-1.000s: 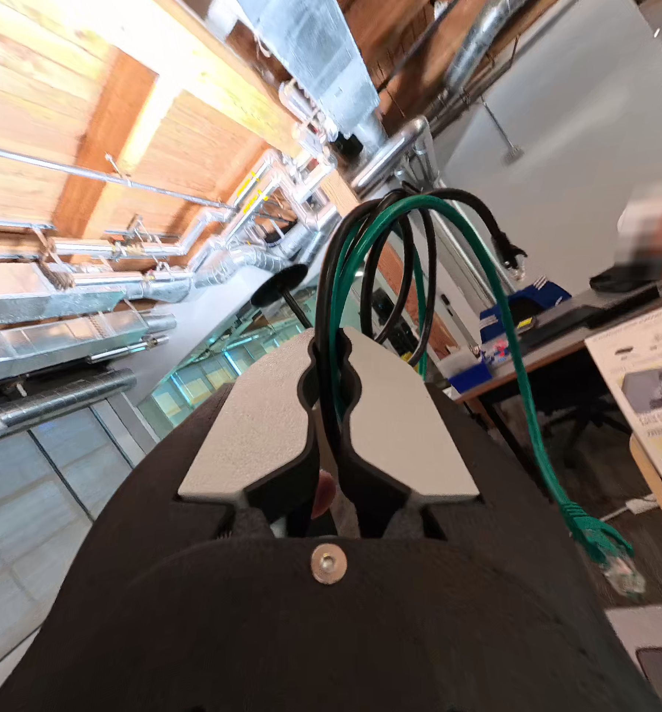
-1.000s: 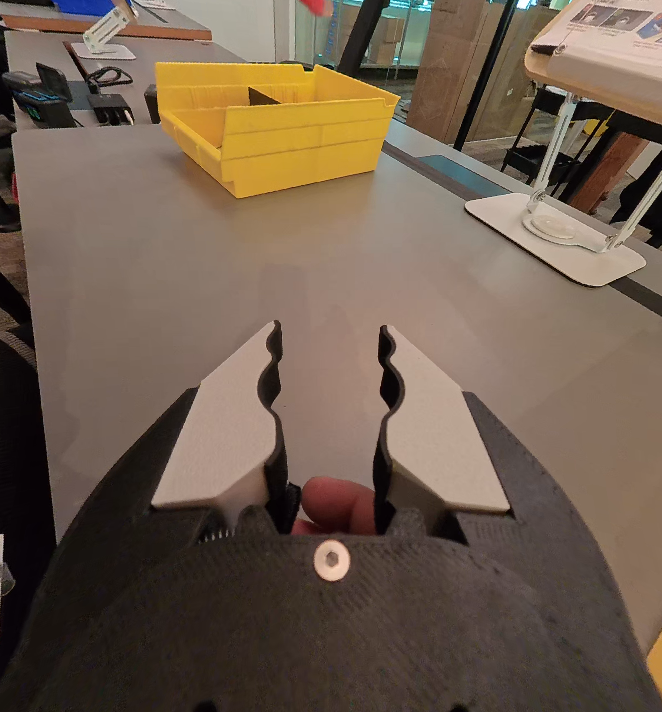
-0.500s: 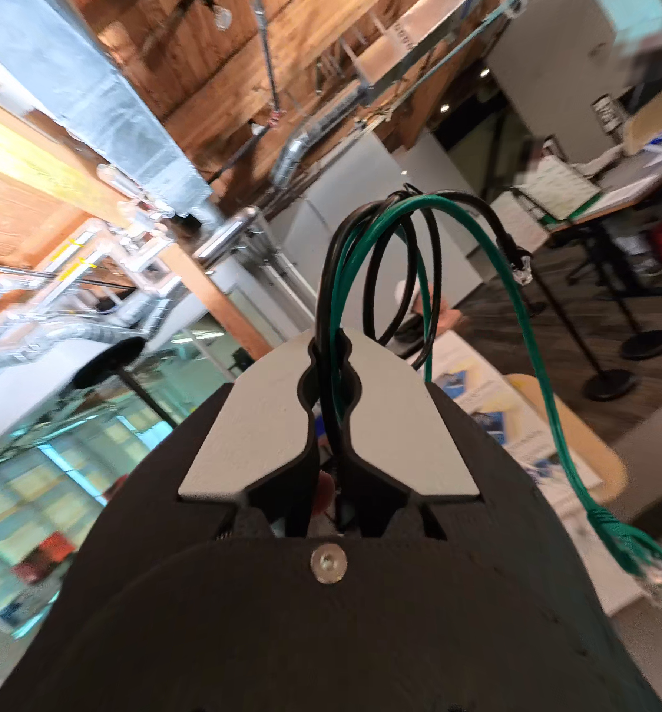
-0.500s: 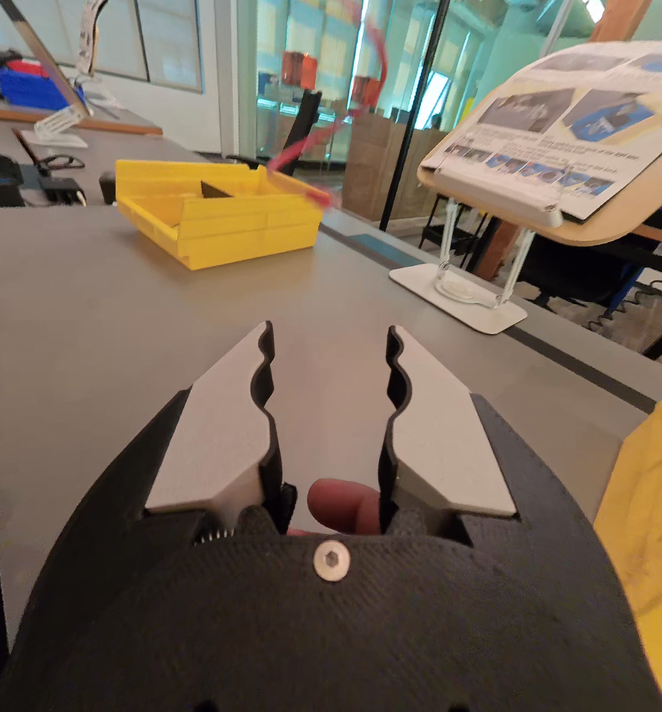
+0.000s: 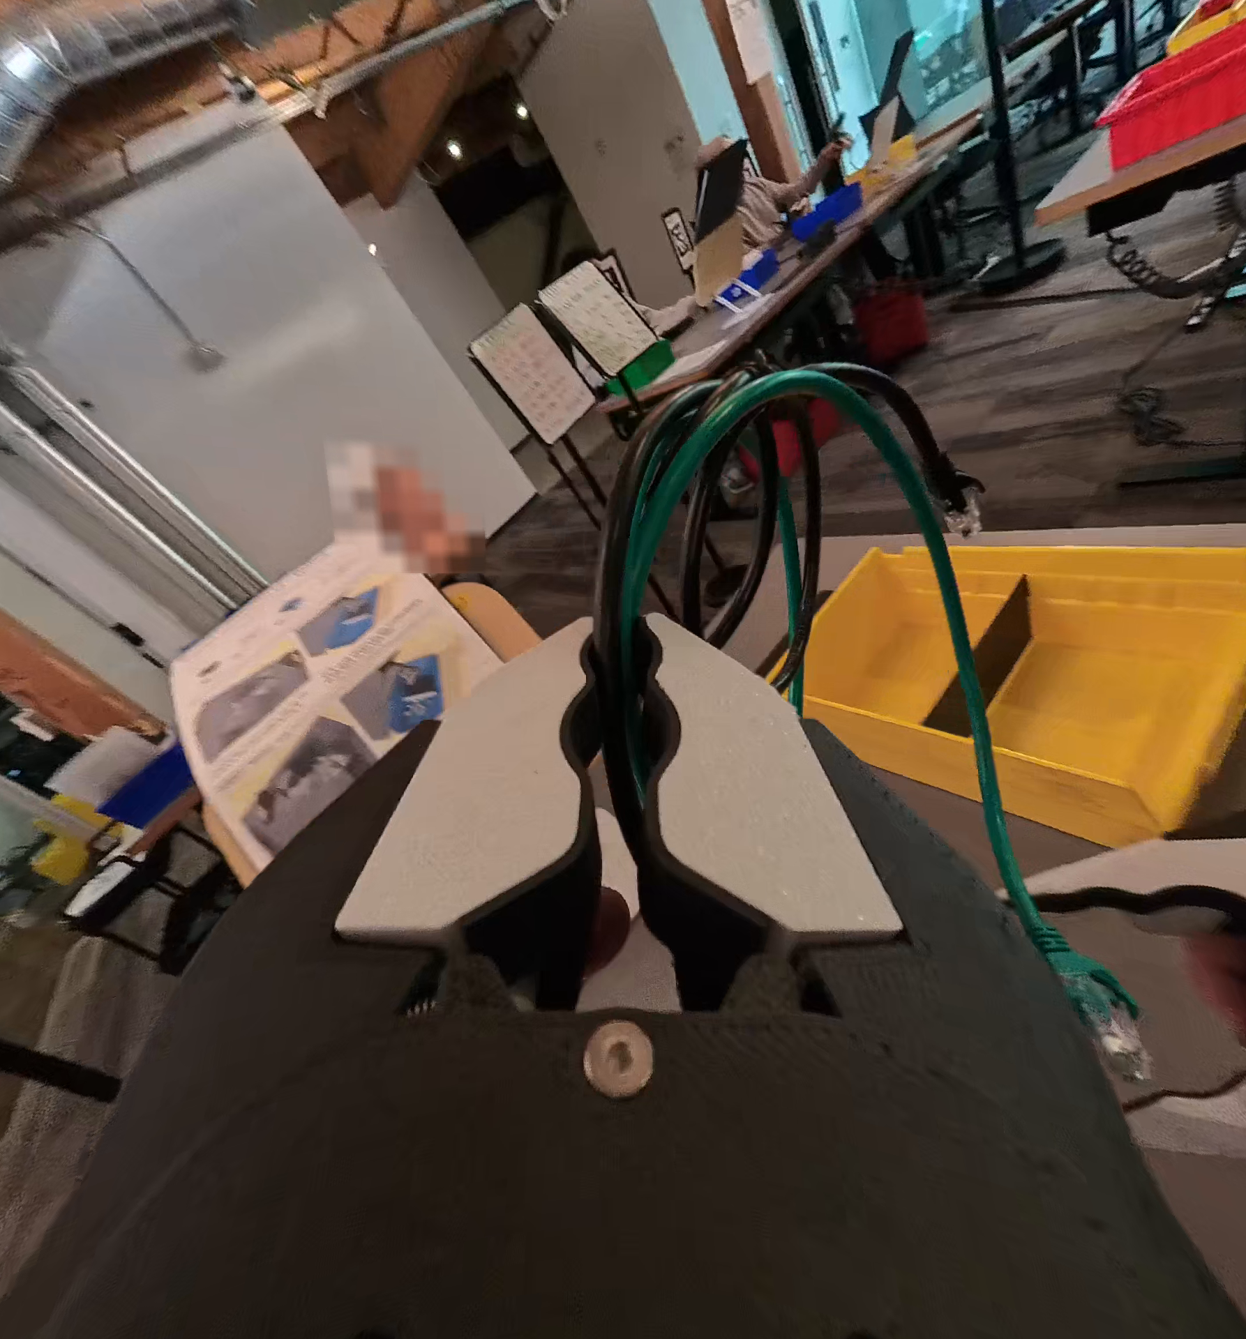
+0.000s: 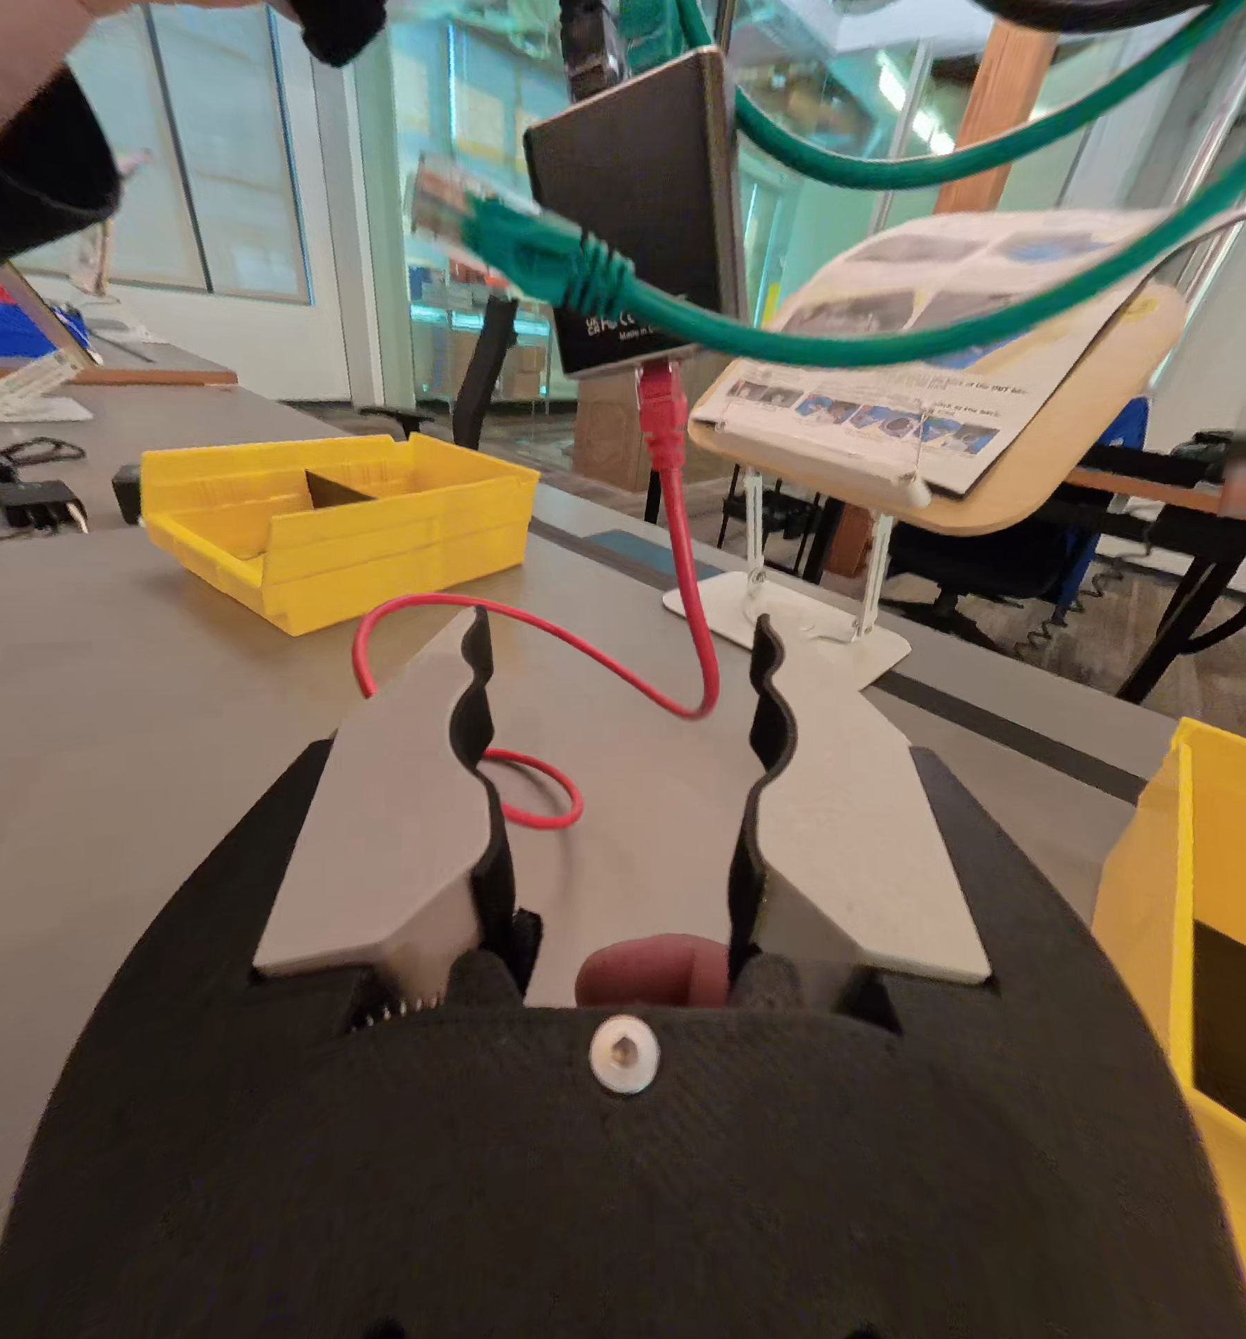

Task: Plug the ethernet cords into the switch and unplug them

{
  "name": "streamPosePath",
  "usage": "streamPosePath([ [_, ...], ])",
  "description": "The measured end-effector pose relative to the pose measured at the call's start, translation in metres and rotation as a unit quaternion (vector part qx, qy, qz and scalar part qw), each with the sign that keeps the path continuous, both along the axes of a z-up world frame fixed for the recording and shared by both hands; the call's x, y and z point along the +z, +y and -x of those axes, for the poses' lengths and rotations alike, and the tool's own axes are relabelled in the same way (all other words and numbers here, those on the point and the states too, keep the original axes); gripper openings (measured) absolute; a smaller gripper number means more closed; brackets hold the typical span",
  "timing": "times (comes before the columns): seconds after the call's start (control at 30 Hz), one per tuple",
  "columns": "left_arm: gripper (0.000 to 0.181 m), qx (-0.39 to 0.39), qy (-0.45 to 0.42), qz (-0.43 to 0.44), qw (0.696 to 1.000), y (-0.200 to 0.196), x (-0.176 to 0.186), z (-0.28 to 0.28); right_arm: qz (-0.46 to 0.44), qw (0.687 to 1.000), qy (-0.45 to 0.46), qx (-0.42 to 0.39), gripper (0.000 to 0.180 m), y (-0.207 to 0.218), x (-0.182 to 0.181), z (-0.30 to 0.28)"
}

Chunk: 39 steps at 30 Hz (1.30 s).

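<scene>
My left gripper (image 5: pixel 621 630) is shut on a bundle of green (image 5: pixel 968 652) and black (image 5: pixel 910 413) ethernet cords, whose loose ends loop over and hang to the right. The green plug (image 5: pixel 1106 1014) dangles low and the black plug (image 5: pixel 961 500) higher. In the right wrist view a dark switch (image 6: pixel 634 181) hangs in the air above the grey table (image 6: pixel 134 724). A red cord (image 6: pixel 685 551) is plugged into its lower end and trails onto the table. The green cord (image 6: pixel 787 340) crosses in front of the switch. My right gripper (image 6: pixel 620 630) is open and empty above the red cord.
A yellow divided bin (image 6: pixel 330 522) stands on the table at the back left and also shows in the left wrist view (image 5: pixel 1040 790). A second yellow bin (image 6: pixel 1222 906) is close at the right. A tilted document stand (image 6: pixel 932 348) is at the back right. A sleeved arm (image 6: pixel 26 145) is at top left.
The left gripper has swung down from the ceiling towards the table, still holding the cords. The switch, red cord and green cord have come into the right wrist view. The right gripper has opened wider.
</scene>
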State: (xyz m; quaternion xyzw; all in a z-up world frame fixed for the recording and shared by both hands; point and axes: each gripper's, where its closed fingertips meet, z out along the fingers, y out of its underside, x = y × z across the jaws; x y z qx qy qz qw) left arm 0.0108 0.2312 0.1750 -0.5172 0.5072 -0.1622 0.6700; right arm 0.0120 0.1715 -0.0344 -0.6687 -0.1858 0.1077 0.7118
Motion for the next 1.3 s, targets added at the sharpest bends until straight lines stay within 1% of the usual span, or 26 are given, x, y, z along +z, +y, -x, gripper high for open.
streamPosePath([
  [0.13, 0.005, -0.026, -0.011, 0.066, 0.997, -0.001, -0.029, -0.012, 0.04, 0.999, -0.017, -0.017, 0.07, 0.033, -0.016, 0.003],
  [0.17, 0.005, -0.03, -0.013, 0.078, 0.996, 0.0, -0.034, -0.014, 0.042, 0.999, -0.014, -0.019, 0.067, 0.041, -0.017, 0.004],
  [0.2, 0.005, -0.031, -0.016, 0.088, 0.995, 0.001, -0.039, -0.014, 0.047, 0.999, -0.007, -0.022, 0.054, 0.049, -0.02, 0.004],
  [0.27, 0.005, -0.033, -0.018, 0.114, 0.993, 0.007, -0.049, -0.013, 0.063, 0.998, -0.001, -0.028, 0.035, 0.064, -0.027, 0.002],
  [0.3, 0.005, -0.031, -0.023, 0.127, 0.991, 0.011, -0.054, -0.01, 0.067, 0.998, -0.006, -0.019, 0.01, 0.068, -0.031, 0.003],
  [0.33, 0.005, -0.027, -0.028, 0.141, 0.989, 0.017, -0.058, -0.006, 0.07, 0.997, -0.011, -0.003, 0.0, 0.07, -0.034, 0.005],
  [0.43, 0.005, -0.005, -0.046, 0.189, 0.981, 0.037, -0.078, 0.011, 0.09, 0.995, -0.036, 0.036, 0.0, 0.064, -0.046, 0.008],
  [0.5, 0.005, 0.012, -0.053, 0.218, 0.974, 0.048, -0.098, 0.024, 0.102, 0.992, -0.06, 0.041, 0.0, 0.059, -0.054, 0.003],
  [0.63, 0.005, 0.052, -0.045, 0.257, 0.964, 0.065, -0.15, 0.048, 0.13, 0.986, -0.088, 0.061, 0.0, 0.047, -0.074, -0.002],
  [0.77, 0.005, 0.076, -0.065, 0.343, 0.934, 0.082, -0.206, 0.071, 0.151, 0.973, -0.137, 0.108, 0.0, 0.037, -0.093, 0.01],
  [0.9, 0.006, 0.088, -0.068, 0.403, 0.908, 0.091, -0.258, 0.086, 0.187, 0.96, -0.154, 0.143, 0.0, 0.031, -0.112, 0.019],
  [0.97, 0.007, 0.098, -0.054, 0.41, 0.905, 0.092, -0.277, 0.091, 0.199, 0.957, -0.145, 0.152, 0.0, 0.03, -0.117, 0.021],
  [1.07, 0.011, 0.09, -0.044, 0.442, 0.891, 0.09, -0.298, 0.096, 0.212, 0.952, -0.145, 0.163, 0.0, 0.027, -0.124, 0.023],
  [1.13, 0.014, 0.087, -0.034, 0.447, 0.89, 0.089, -0.307, 0.099, 0.217, 0.95, -0.148, 0.17, 0.0, 0.026, -0.127, 0.025],
  [1.23, 0.028, 0.078, -0.005, 0.447, 0.891, 0.084, -0.319, 0.102, 0.223, 0.946, -0.157, 0.173, 0.0, 0.025, -0.131, 0.026],
  [1.3, 0.038, 0.078, 0.007, 0.434, 0.898, 0.082, -0.322, 0.105, 0.226, 0.945, -0.159, 0.172, 0.0, 0.025, -0.133, 0.026],
])
